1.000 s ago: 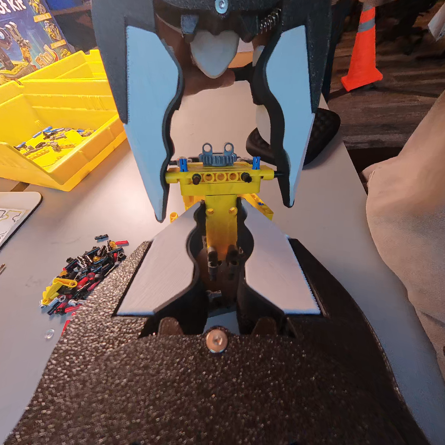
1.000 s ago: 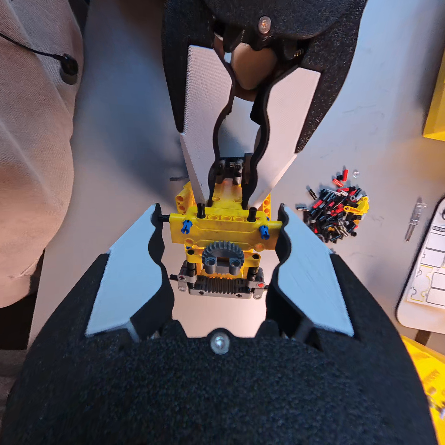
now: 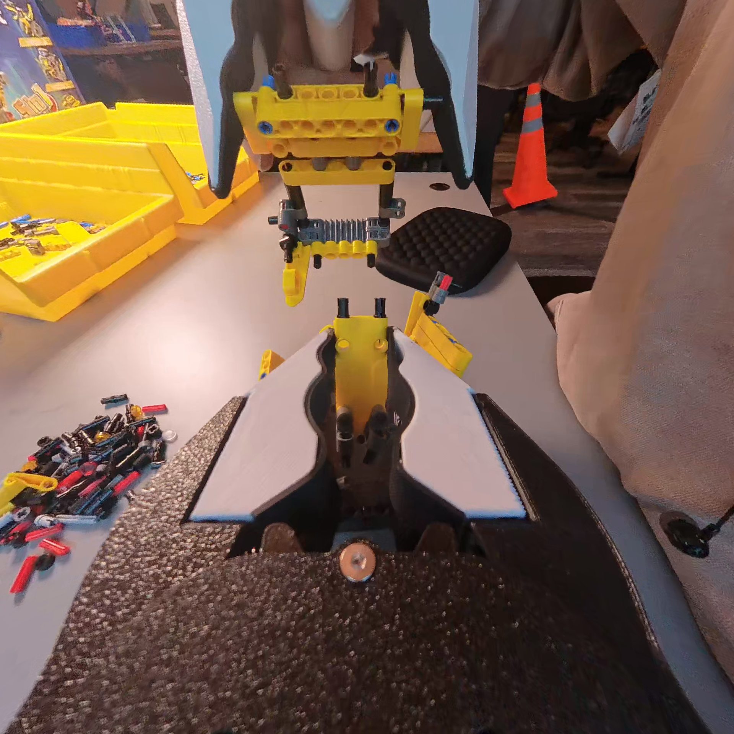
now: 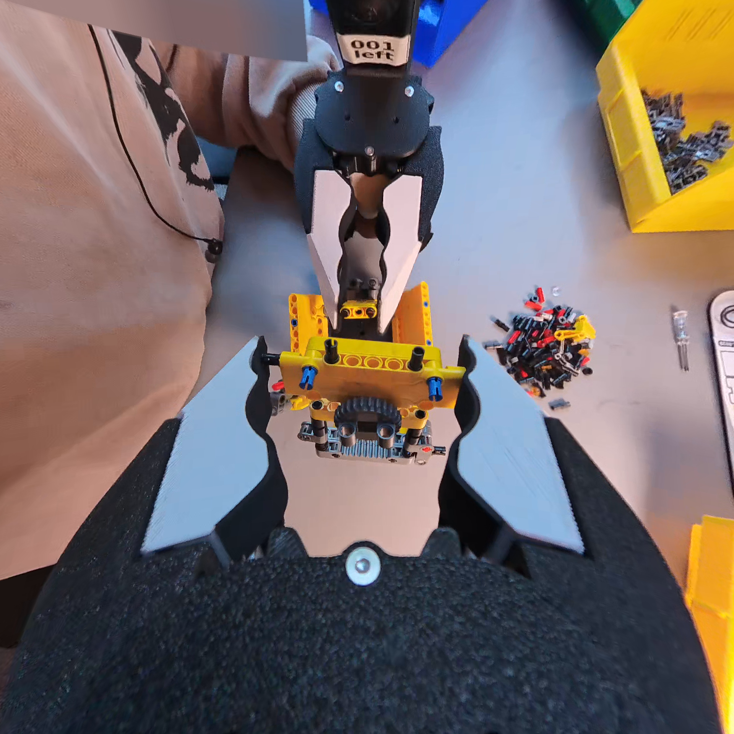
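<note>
My left gripper (image 3: 360, 337) is shut on a yellow brick base (image 3: 359, 365) with black pins sticking out of its far end, low over the grey table (image 3: 159, 317). My right gripper (image 4: 361, 349) is shut on a yellow frame assembly (image 4: 369, 377) with blue pins, a dark gear and a grey toothed rack (image 4: 369, 449). In the left wrist view the right gripper (image 3: 341, 186) holds that frame (image 3: 325, 119) up, apart from the base, with the rack (image 3: 343, 232) hanging below. In the right wrist view the left gripper (image 4: 358, 327) and the base (image 4: 413, 313) lie just beyond the frame.
A pile of small black, red and yellow pins (image 3: 87, 456) lies left of the left gripper, and shows in the right wrist view (image 4: 544, 349). Yellow bins (image 3: 79, 190) stand at the far left. A black bumpy pad (image 3: 445, 246), an orange cone (image 3: 530, 151) and a person's beige sleeve (image 3: 655, 278) are on the right. One gripper's finger ends stand about 7 cm off the other's.
The yellow frame assembly was joined to the base; the right gripper has now closed on it and lifted it off. The left gripper still holds the base.
</note>
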Action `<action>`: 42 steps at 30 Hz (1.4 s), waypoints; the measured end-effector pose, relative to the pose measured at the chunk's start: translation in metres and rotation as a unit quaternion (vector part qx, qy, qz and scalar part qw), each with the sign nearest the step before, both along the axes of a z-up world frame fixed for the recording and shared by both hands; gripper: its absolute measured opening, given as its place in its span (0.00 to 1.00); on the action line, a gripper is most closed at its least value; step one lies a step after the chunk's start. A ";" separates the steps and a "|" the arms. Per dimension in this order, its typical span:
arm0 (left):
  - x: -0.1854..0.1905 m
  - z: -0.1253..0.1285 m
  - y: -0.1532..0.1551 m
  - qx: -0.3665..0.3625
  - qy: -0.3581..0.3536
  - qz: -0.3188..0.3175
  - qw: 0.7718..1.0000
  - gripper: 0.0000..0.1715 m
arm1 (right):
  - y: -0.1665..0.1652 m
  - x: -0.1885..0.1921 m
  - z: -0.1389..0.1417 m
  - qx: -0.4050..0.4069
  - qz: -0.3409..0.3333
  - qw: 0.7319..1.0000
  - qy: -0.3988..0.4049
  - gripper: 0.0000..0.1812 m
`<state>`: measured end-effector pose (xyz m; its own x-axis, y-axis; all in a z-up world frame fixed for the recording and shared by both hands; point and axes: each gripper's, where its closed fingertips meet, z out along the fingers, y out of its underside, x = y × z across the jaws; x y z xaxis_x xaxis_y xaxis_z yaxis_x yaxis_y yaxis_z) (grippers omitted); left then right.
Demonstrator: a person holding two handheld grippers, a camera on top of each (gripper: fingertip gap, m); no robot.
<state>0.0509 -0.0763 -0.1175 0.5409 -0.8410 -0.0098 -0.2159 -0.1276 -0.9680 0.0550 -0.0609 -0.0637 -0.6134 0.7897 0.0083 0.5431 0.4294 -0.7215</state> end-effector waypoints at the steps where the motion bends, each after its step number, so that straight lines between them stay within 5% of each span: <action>1: -0.001 0.000 -0.001 -0.004 -0.003 -0.003 1.000 0.14 | -0.002 -0.001 0.000 -0.005 0.001 1.000 0.003 0.52; 15: -0.028 0.023 -0.005 -0.005 -0.060 -0.007 0.998 0.21 | 0.027 0.027 0.028 -0.128 -0.089 0.983 0.101 0.52; 20: -0.046 0.025 0.000 -0.002 -0.058 0.010 0.998 0.20 | 0.075 0.052 -0.011 0.026 -0.142 0.989 -0.015 0.52; 25: -0.044 0.020 -0.007 -0.007 -0.046 -0.015 0.999 0.20 | 0.129 0.079 -0.054 0.235 -0.150 0.946 -0.165 0.53; 31: -0.019 0.017 -0.027 -0.004 -0.021 -0.074 0.997 0.28 | 0.140 0.073 -0.113 0.264 -0.124 0.925 -0.243 0.53; 34: -0.006 0.028 -0.039 0.055 0.015 -0.084 0.995 0.25 | 0.138 0.063 -0.116 0.252 -0.131 0.932 -0.223 0.60; 37: 0.005 0.019 -0.047 0.084 0.089 -0.093 0.988 0.18 | 0.120 0.052 -0.090 0.217 -0.130 0.955 -0.157 0.62; 42: 0.007 -0.016 -0.040 0.081 0.185 -0.081 0.976 0.13 | 0.015 0.049 -0.043 0.097 -0.022 0.995 -0.006 0.40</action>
<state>0.0583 -0.1159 -0.1331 0.3358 -0.8863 -0.3190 -0.5599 0.0845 -0.8243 0.1039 -0.0456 -0.1069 -0.5799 0.7996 0.1557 0.5722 0.5359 -0.6208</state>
